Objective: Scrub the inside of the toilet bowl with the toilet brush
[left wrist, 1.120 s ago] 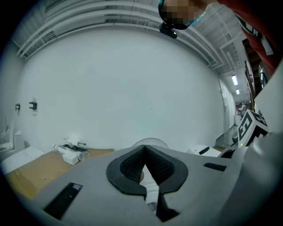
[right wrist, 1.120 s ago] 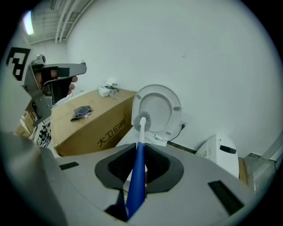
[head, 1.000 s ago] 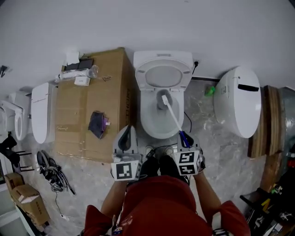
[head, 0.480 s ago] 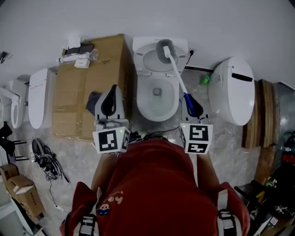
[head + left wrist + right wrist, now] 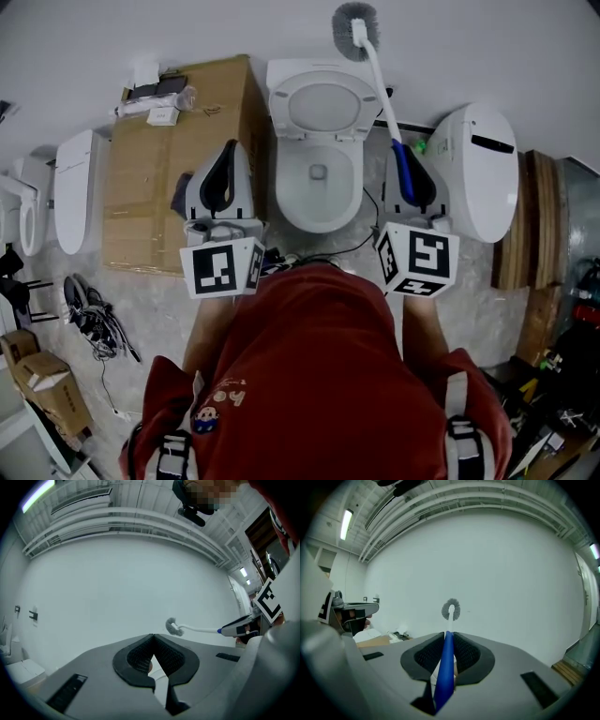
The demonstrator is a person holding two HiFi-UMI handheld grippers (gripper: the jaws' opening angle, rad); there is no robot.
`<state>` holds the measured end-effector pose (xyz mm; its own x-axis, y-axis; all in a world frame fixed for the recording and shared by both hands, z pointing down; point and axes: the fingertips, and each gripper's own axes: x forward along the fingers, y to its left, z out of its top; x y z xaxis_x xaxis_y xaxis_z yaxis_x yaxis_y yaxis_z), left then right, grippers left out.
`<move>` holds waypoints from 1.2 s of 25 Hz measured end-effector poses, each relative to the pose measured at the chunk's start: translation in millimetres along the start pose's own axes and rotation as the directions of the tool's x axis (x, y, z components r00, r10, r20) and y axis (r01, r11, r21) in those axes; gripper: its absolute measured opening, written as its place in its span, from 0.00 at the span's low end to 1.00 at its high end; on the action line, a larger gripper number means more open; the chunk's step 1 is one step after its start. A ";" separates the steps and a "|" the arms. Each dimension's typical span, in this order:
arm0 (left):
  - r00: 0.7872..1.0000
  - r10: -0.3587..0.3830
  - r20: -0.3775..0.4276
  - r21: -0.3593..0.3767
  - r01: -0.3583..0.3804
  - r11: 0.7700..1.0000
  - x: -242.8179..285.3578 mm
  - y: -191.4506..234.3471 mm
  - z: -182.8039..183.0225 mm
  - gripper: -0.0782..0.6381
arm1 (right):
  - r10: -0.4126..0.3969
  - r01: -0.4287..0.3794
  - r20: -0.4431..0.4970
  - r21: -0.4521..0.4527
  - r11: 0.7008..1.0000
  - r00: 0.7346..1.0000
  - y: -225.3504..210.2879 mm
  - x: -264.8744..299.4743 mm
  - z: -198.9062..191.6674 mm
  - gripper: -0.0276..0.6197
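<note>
Blue-handled toilet brush (image 5: 380, 86): clamped in right gripper (image 5: 411, 187), shaft running forward, bristle head high beyond toilet bowl (image 5: 284, 202), bowl down-left of it; left gripper (image 5: 223, 183) clenched, empty

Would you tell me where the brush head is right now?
In the head view, the brush head is up, seen against the white wall above the toilet, right of centre, its handle clamped in the right gripper.

Red shirt (image 5: 319, 375), perhaps grey backpack straps (image 5: 457, 417)
</note>
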<state>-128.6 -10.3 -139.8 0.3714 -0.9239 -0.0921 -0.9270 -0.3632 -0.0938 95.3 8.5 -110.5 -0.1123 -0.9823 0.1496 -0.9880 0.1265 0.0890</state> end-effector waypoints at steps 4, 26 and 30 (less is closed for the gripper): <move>1.000 -0.001 -0.007 -0.006 0.001 1.000 1.7 -3.4 -3.1 0.13 | 0.004 -0.004 -0.003 0.010 1.000 1.000 1.8 -0.4 -4.5 0.14; 0.999 -0.033 -0.015 -0.029 0.032 0.999 -1.4 -25.3 -9.8 0.13 | -0.009 0.009 -0.022 -0.023 1.000 1.000 -7.8 -13.5 -12.6 0.14; 0.999 -0.038 -0.014 -0.031 0.038 0.999 -0.5 -26.2 -8.5 0.13 | -0.009 0.009 -0.018 -0.030 1.000 1.000 -6.8 -14.0 -9.7 0.14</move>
<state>-105.0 -1.4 -128.8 0.4059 -0.9109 -0.0744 -0.9134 -0.4016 -0.0665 104.7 22.8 -103.6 -0.1012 -0.9809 0.1661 -0.9852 0.1220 0.1201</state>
